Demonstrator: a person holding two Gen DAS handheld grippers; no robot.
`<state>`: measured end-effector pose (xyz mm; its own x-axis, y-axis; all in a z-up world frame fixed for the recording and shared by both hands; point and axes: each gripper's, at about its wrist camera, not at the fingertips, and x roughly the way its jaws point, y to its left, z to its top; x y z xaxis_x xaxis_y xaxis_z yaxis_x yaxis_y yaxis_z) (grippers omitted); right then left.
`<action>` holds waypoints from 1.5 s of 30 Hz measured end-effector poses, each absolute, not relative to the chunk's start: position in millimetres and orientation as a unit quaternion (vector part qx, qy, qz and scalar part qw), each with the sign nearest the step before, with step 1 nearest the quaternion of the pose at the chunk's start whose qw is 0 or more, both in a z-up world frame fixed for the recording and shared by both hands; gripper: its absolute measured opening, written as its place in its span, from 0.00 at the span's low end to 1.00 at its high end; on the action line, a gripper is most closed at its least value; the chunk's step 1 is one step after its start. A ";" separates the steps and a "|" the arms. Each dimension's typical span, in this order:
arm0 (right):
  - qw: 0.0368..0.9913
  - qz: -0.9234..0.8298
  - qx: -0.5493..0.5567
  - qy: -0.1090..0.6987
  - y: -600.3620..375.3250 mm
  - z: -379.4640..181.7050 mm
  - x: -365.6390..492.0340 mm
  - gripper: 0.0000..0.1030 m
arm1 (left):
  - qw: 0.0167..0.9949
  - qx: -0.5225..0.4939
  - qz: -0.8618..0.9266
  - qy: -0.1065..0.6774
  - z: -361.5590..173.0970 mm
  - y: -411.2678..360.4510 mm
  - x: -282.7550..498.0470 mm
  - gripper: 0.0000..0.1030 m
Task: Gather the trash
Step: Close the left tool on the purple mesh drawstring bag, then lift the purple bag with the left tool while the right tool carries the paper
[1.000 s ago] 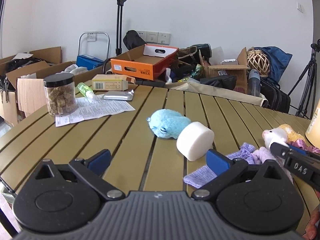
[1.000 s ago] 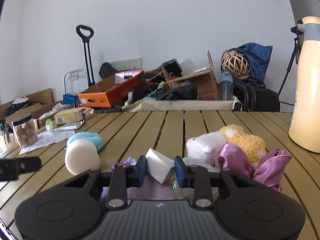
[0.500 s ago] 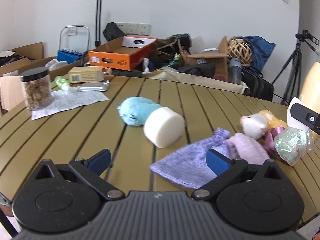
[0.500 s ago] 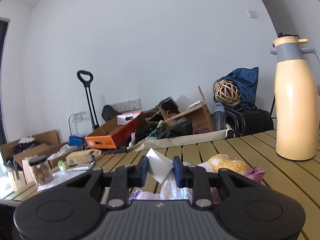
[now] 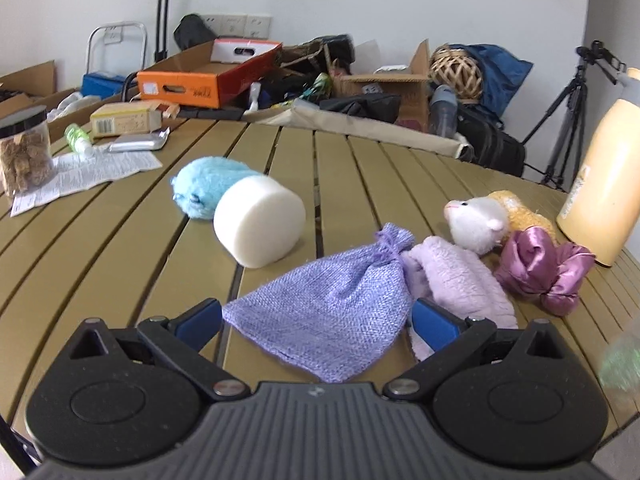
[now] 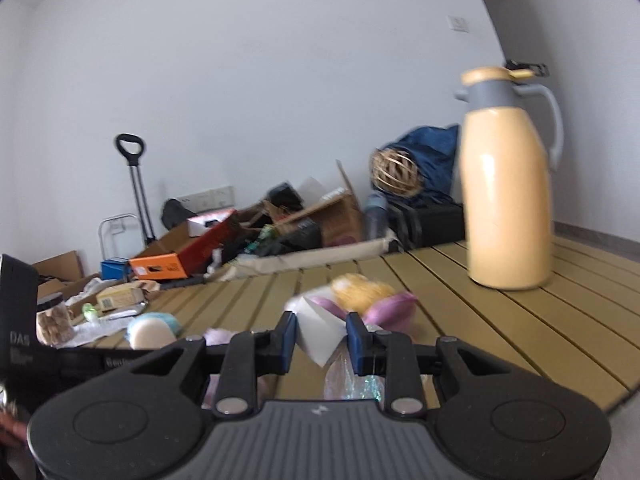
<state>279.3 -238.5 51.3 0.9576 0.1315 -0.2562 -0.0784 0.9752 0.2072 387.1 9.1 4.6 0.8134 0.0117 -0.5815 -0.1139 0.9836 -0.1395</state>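
My right gripper (image 6: pixel 322 338) is shut on a white paper scrap (image 6: pixel 318 334) with an iridescent plastic wrapper (image 6: pixel 352 380) hanging below it, held above the table's near right edge. The wrapper shows as a green blur in the left wrist view (image 5: pixel 620 364). My left gripper (image 5: pixel 316 322) is open and empty, its blue pads either side of a lilac knitted pouch (image 5: pixel 332 312) lying on the slatted table (image 5: pixel 120 248).
On the table lie a white foam cylinder (image 5: pixel 260 226), a blue plush (image 5: pixel 208 190), a pale pink fleece (image 5: pixel 456 280), a white-and-yellow plush (image 5: pixel 480 222), purple satin cloth (image 5: pixel 540 268), a cream thermos (image 6: pixel 508 200), a jar (image 5: pixel 24 152) and a leaflet (image 5: pixel 84 172). Boxes and bags crowd the floor behind.
My right gripper lifted the paper and wrapper off the table and carried them right. My left gripper moved forward and right until the lilac pouch lay between its open fingers.
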 end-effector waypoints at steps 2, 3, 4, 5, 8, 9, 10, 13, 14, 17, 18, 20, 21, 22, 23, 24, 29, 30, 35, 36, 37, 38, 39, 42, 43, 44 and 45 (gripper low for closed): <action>0.984 0.048 0.100 0.138 -244.0 48.8 278.2 0.25 | 0.948 -0.089 0.032 0.304 1.7 8.0 389.4 1.00; 0.984 0.047 0.100 0.139 -244.9 48.6 278.4 0.25 | 0.948 -0.085 0.032 0.305 0.3 6.1 390.6 1.00; 0.984 0.046 0.101 0.138 -246.0 48.2 278.1 0.25 | 0.949 -0.080 0.035 0.303 -0.8 4.2 391.1 1.00; 0.984 0.047 0.102 0.138 -246.5 47.9 278.2 0.25 | 0.950 -0.074 0.037 0.302 -1.9 2.0 391.2 1.00; 0.984 0.050 0.103 0.140 -244.6 47.1 279.8 0.25 | 0.950 -0.071 0.040 0.303 -3.9 0.5 393.6 1.00; 0.983 0.051 0.102 0.141 -242.7 47.0 281.0 0.25 | 0.949 -0.076 0.038 0.302 -4.0 1.4 393.9 1.00; 0.983 0.053 0.101 0.143 -241.9 46.0 281.3 0.25 | 0.950 -0.081 0.036 0.300 -4.0 2.1 393.5 1.00; 0.983 0.056 0.098 0.145 -238.1 45.7 283.9 0.25 | 0.951 -0.082 0.035 0.297 -4.3 2.9 393.5 0.93; 0.983 0.056 0.098 0.145 -237.9 45.6 283.8 0.25 | 0.950 -0.080 0.036 0.298 -5.0 2.5 393.8 0.90; 0.983 0.056 0.100 0.144 -238.3 46.1 283.2 0.25 | 0.951 -0.073 0.036 0.299 -6.0 2.0 393.0 0.79; 0.983 0.056 0.100 0.144 -238.5 46.3 283.3 0.25 | 0.951 -0.071 0.035 0.299 -6.0 1.8 392.6 0.75; 0.983 0.057 0.100 0.144 -238.2 46.4 283.2 0.25 | 0.952 -0.066 0.034 0.297 -5.9 0.7 391.6 0.63; 0.983 0.057 0.100 0.145 -238.5 46.6 283.3 0.25 | 0.953 -0.064 0.032 0.296 -5.9 0.6 391.0 0.51; 0.983 0.058 0.100 0.145 -238.3 46.6 283.4 0.25 | 0.953 -0.065 0.027 0.295 -5.8 1.3 390.7 0.35; 0.983 0.058 0.099 0.145 -238.3 46.5 283.2 0.26 | 0.952 -0.066 0.021 0.297 -5.5 1.7 390.3 0.29; 0.983 0.059 0.099 0.144 -238.1 46.6 283.1 0.26 | 0.952 -0.068 0.018 0.298 -5.3 2.1 390.2 0.22; 0.983 0.059 0.098 0.145 -237.7 45.8 283.4 0.26 | 0.954 -0.073 0.019 0.291 -2.6 5.6 387.0 0.14; 0.983 0.059 0.098 0.146 -238.1 45.6 283.8 0.26 | 0.955 -0.074 0.020 0.288 -1.0 6.4 385.6 0.13; 0.982 0.059 0.097 0.148 -238.4 44.7 284.5 0.26 | 0.962 -0.077 0.028 0.259 12.0 10.5 375.4 0.12; 0.982 0.059 0.097 0.147 -238.2 44.7 284.4 0.26 | 0.964 -0.077 0.030 0.253 14.4 11.0 373.2 0.12; 0.982 0.060 0.097 0.147 -238.4 44.7 284.6 0.26 | 0.965 -0.076 0.032 0.248 16.9 11.4 371.1 0.12; 0.983 0.060 0.097 0.147 -238.3 44.8 284.4 0.26 | 0.966 -0.076 0.034 0.243 19.1 11.9 368.7 0.12; 0.983 0.060 0.097 0.146 -238.2 44.8 284.1 0.26 | 0.967 -0.077 0.036 0.238 21.7 12.6 366.4 0.12; 0.983 0.060 0.096 0.145 -237.8 45.0 283.7 0.26 | 0.971 -0.078 0.043 0.221 29.3 15.1 358.9 0.12; 0.983 0.061 0.096 0.145 -237.9 44.7 283.4 0.26 | 0.973 -0.077 0.046 0.215 32.2 16.5 356.3 0.12; 0.983 0.061 0.095 0.144 -237.9 44.5 283.3 0.26 | 0.974 -0.077 0.051 0.209 34.7 18.1 354.7 0.12; 0.983 0.061 0.094 0.144 -237.7 44.3 282.8 0.26 | 0.975 -0.076 0.056 0.203 37.0 19.6 352.4 0.12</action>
<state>282.8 -237.7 44.3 0.9509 0.1475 -0.2721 -0.0935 0.9750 0.2018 352.4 19.6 37.0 0.9116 0.0778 -0.4036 -0.1392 0.9823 -0.1250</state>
